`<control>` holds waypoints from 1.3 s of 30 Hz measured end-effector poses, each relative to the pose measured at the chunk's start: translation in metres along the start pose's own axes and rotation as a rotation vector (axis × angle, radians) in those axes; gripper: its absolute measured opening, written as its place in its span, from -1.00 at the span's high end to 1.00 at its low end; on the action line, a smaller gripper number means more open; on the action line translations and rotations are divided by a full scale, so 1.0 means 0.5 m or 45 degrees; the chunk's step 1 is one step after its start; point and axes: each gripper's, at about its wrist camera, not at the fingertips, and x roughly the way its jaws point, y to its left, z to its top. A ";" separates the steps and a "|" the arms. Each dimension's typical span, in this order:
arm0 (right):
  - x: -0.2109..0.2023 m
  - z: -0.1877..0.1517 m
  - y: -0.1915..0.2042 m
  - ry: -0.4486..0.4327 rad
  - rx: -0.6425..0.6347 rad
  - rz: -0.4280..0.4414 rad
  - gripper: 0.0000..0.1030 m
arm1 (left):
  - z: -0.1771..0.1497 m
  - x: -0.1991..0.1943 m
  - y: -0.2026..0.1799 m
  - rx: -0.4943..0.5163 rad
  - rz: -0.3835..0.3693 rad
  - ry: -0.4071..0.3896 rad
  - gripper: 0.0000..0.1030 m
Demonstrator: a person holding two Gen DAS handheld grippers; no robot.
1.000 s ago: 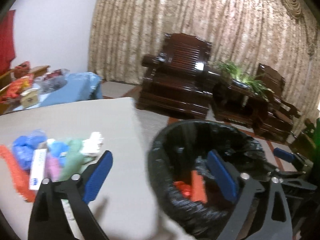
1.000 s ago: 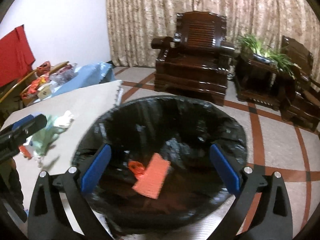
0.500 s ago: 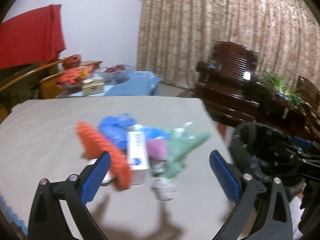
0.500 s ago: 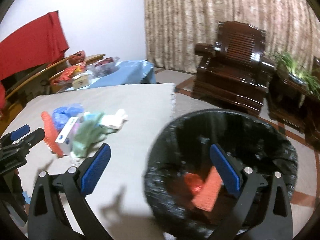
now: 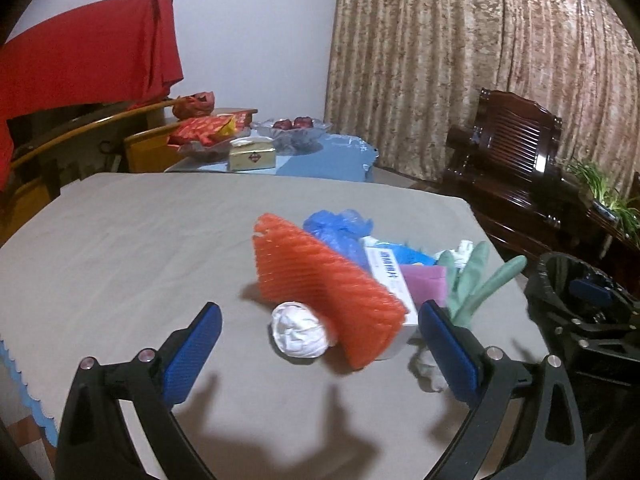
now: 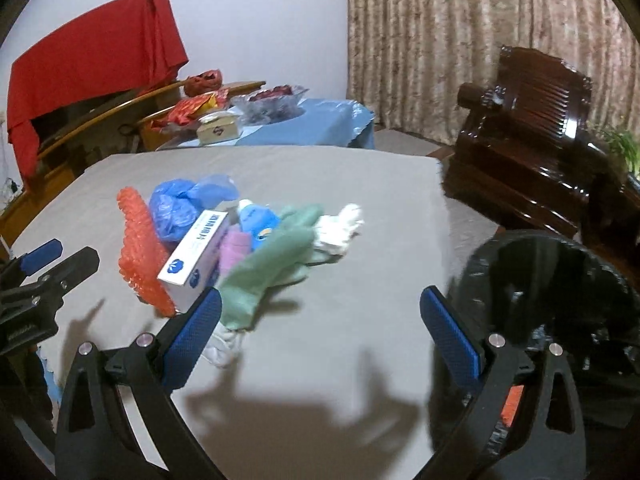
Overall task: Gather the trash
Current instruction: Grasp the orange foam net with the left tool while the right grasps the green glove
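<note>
A heap of trash lies on the grey table (image 5: pixel 132 240): an orange foam net (image 5: pixel 320 280), a white paper ball (image 5: pixel 298 330), a blue plastic bag (image 5: pixel 336 232), a white carton (image 5: pixel 390 276), a purple piece (image 5: pixel 424 286) and a green glove (image 5: pixel 476 280). My left gripper (image 5: pixel 319 354) is open just in front of the paper ball and the net, holding nothing. My right gripper (image 6: pixel 320 336) is open above the table, near the green glove (image 6: pixel 272 260) and the carton (image 6: pixel 196 252). The black-lined bin (image 6: pixel 560 292) stands off the table's right edge.
Behind the grey table stands a blue-covered table (image 5: pixel 320 160) with a box, a bowl and red packets. A red cloth (image 5: pixel 80 60) hangs at the left. Dark wooden armchairs (image 5: pixel 512 160) and a plant (image 5: pixel 600 188) stand before the curtain at the right.
Both grippers swung left, away from the bin and toward the trash heap. The heap now sits in front of the left gripper; the bin has slid to the right edge of both views.
</note>
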 end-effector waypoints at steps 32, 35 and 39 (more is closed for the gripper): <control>0.096 0.025 0.026 0.150 0.008 0.250 0.70 | 0.022 0.089 -0.032 0.000 -0.061 0.073 -0.62; 0.089 0.030 0.014 0.145 0.012 0.241 0.72 | 0.024 0.106 -0.039 -0.008 -0.049 0.088 -0.52; 0.080 0.030 0.006 0.142 0.015 0.236 0.73 | 0.024 0.131 -0.046 0.006 -0.022 0.124 -0.20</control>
